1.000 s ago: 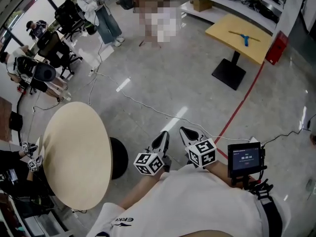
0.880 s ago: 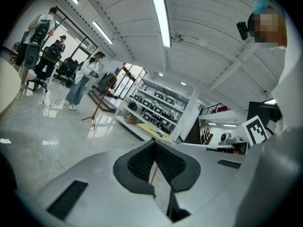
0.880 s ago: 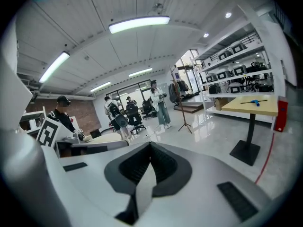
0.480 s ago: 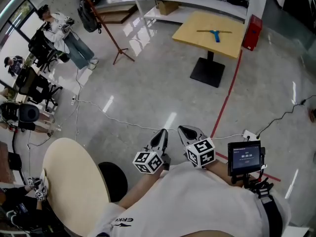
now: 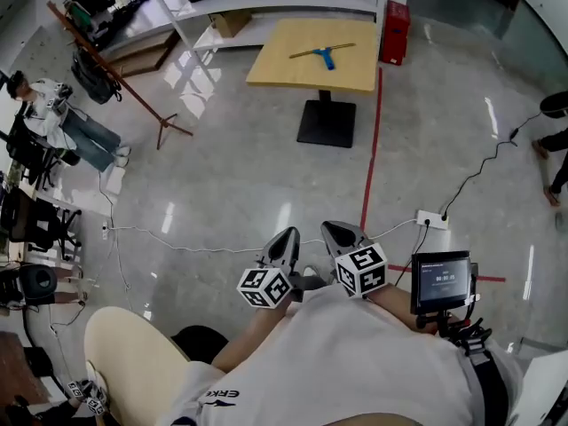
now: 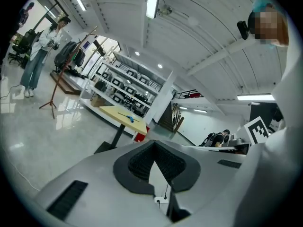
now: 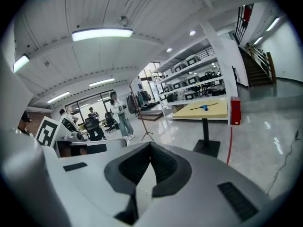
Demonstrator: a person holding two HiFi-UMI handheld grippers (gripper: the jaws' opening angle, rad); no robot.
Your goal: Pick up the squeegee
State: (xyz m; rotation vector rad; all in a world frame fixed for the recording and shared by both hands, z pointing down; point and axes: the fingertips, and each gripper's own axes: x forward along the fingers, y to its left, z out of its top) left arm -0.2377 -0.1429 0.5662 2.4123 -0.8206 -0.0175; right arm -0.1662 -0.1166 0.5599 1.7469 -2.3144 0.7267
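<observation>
Well, squeegee (image 5: 324,53): far on yellow table (image 5: 275,69), blade lying left-right, blue handle pointing near
Left gripper (image 5: 286,238), right gripper (image 5: 339,234): jaws together, empty
Unclear: squeegee's fine detail

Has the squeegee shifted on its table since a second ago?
No. The squeegee lies at the same spot on the yellow table; only the view swung.

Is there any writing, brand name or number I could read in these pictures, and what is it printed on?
"ERKE": seen upside down on the person's white shirt, in the head view.
Small screen by the person's right side: a row of digits, too small to read.
Marker cubes: black-and-white square patterns only, no words.
Nothing else is legible.
</observation>
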